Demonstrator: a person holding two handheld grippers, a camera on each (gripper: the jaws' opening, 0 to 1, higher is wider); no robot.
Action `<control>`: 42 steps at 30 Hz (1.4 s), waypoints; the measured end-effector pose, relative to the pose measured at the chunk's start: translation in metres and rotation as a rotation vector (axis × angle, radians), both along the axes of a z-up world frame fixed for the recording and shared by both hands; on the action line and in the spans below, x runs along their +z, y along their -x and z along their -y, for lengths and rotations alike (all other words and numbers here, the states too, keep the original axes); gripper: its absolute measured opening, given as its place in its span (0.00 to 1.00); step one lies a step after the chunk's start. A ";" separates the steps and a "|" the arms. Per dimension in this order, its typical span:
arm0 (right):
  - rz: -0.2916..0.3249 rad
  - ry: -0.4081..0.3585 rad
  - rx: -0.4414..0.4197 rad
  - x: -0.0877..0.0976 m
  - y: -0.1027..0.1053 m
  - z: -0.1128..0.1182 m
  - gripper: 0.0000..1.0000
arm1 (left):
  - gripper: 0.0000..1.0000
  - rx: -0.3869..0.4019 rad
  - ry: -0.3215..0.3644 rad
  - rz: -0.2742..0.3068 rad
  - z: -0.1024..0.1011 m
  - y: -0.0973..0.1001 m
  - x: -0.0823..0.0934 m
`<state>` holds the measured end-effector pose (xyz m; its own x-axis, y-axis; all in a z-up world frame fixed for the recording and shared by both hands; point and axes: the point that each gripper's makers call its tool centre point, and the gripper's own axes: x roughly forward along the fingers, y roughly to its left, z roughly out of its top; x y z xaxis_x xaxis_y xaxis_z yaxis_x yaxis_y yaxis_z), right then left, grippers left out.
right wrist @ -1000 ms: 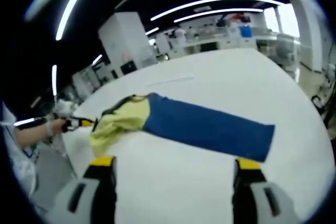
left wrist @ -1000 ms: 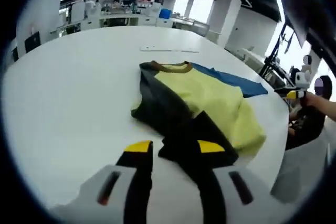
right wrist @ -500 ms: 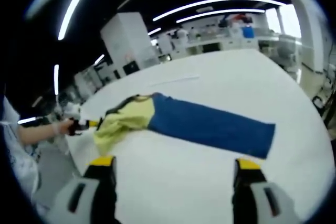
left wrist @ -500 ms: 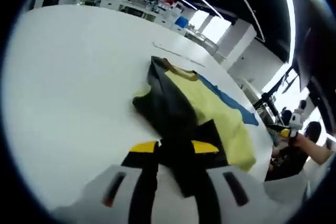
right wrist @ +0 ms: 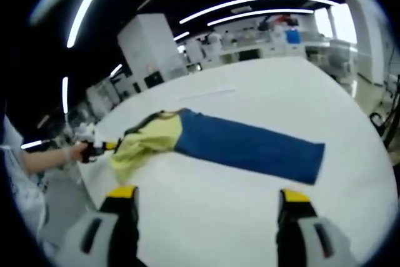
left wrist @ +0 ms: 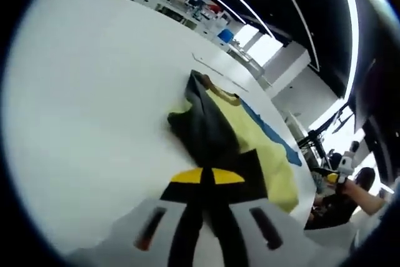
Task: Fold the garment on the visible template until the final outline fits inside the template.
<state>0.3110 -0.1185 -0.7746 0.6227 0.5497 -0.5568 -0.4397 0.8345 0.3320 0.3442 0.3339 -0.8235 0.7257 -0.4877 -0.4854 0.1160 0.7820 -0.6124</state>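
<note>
We have the left claw (left wrist: pixel 207 176) pressed together on a dark flap of the garment (left wrist: pixel 234 142), pinching the cloth right at its near edge. From this claw the garment runs straight ahead and slightly right across the white desk (left wrist: pixel 81 104), collar at the far end, so its long axis lies almost in line with our jaws. The yellow body sits to the right of the dark part, with the blue strip (left wrist: pixel 272 139) showing along its far side.

In the right gripper view, our right claw (right wrist: pixel 206 207) is spread wide and holds nothing. It hovers over bare desk (right wrist: pixel 262 98), well apart from the garment (right wrist: pixel 147 142). From here the blue strip (right wrist: pixel 250 148) lies crosswise, its long axis left to right, with the yellow bunched at the left end.

We judge the left claw the nearer one, so the next fold probably turns on carrying the dark flap along the axis toward the collar.
</note>
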 end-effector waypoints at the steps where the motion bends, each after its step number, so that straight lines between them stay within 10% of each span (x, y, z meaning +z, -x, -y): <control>1: 0.000 -0.001 0.001 0.001 0.001 -0.002 0.92 | 0.00 -0.002 -0.002 0.003 0.000 0.000 0.000; 13: 0.011 0.007 0.014 0.013 0.001 -0.010 0.92 | 0.00 0.017 -0.013 0.071 -0.029 0.012 0.034; 27: 0.034 0.030 0.013 0.049 0.017 -0.052 0.92 | 0.00 0.060 -0.090 0.094 -0.120 0.035 0.063; 42: 0.062 0.075 -0.018 0.065 0.028 -0.095 0.92 | 0.00 0.146 -0.146 0.097 -0.241 0.013 0.054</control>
